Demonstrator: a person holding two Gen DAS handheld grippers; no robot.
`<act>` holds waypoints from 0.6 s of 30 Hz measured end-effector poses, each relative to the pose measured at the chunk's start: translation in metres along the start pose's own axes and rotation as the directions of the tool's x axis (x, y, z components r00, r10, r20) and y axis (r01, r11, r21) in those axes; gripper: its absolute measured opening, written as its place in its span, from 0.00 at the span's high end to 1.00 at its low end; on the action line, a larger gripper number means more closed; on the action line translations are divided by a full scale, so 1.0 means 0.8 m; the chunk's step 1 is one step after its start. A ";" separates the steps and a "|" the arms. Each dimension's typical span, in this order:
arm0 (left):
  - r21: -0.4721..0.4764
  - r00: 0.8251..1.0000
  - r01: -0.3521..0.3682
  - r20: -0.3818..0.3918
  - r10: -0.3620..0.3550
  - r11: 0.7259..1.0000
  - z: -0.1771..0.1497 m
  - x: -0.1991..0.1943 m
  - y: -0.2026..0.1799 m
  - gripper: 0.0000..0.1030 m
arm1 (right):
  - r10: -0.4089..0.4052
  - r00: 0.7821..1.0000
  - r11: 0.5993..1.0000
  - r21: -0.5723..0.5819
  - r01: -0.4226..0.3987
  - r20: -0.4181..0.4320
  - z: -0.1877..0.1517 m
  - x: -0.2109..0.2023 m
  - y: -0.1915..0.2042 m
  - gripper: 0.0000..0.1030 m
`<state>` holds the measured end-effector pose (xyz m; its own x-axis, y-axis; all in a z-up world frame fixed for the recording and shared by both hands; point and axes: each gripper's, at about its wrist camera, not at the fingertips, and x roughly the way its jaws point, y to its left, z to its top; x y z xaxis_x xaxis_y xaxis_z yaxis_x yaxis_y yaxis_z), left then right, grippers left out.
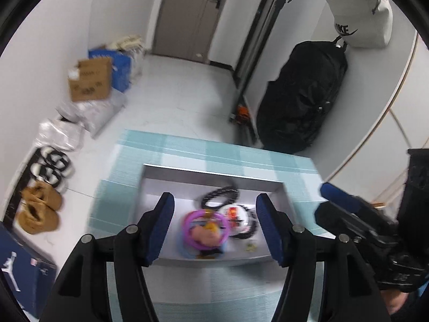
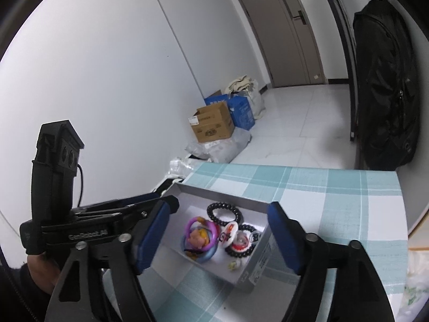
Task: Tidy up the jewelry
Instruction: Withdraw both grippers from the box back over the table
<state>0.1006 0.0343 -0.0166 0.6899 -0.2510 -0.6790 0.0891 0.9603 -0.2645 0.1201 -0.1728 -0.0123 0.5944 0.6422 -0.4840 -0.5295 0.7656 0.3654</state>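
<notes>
A shallow grey box (image 1: 150,187) (image 2: 257,265) sits on a teal plaid tablecloth (image 1: 214,150) (image 2: 335,201). Inside lie a purple ring with a small figure charm (image 1: 205,229) (image 2: 199,234), a black coil hair tie (image 1: 219,197) (image 2: 224,213), round badges (image 2: 230,234) and another black beaded band (image 2: 241,252). My left gripper (image 1: 214,228) is open and empty above the box. My right gripper (image 2: 217,238) is open and empty, also above the box. Each gripper shows in the other's view, the right one (image 1: 356,214) and the left one (image 2: 107,222).
The table's far edge drops to a white tiled floor. A cardboard box (image 2: 213,124), blue bags and plastic bags stand along the left wall, with slippers (image 1: 40,209). A black backpack (image 1: 303,99) hangs at right. A grey door (image 2: 281,29) is behind.
</notes>
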 end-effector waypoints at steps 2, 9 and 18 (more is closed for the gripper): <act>0.010 0.999 -0.024 0.023 0.024 1.000 -0.003 -0.007 -0.001 0.43 | -0.003 1.000 1.000 -0.013 0.003 0.007 -0.004 -0.005 0.004 0.24; -0.023 0.994 -0.057 0.097 0.059 0.998 -0.014 -0.033 0.002 0.33 | -0.024 0.998 0.998 -0.052 0.027 0.064 -0.015 -0.029 0.021 0.16; 0.020 0.980 -0.122 0.160 0.117 0.992 -0.028 -0.056 -0.015 0.31 | -0.045 0.991 0.996 -0.069 0.055 0.129 -0.022 -0.058 0.032 0.07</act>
<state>0.0524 0.0312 0.0017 0.8015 -0.1144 -0.5870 0.0191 0.9859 -0.1661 0.0684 -0.1836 0.0053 0.6911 0.6065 -0.3932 -0.5367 0.7949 0.2828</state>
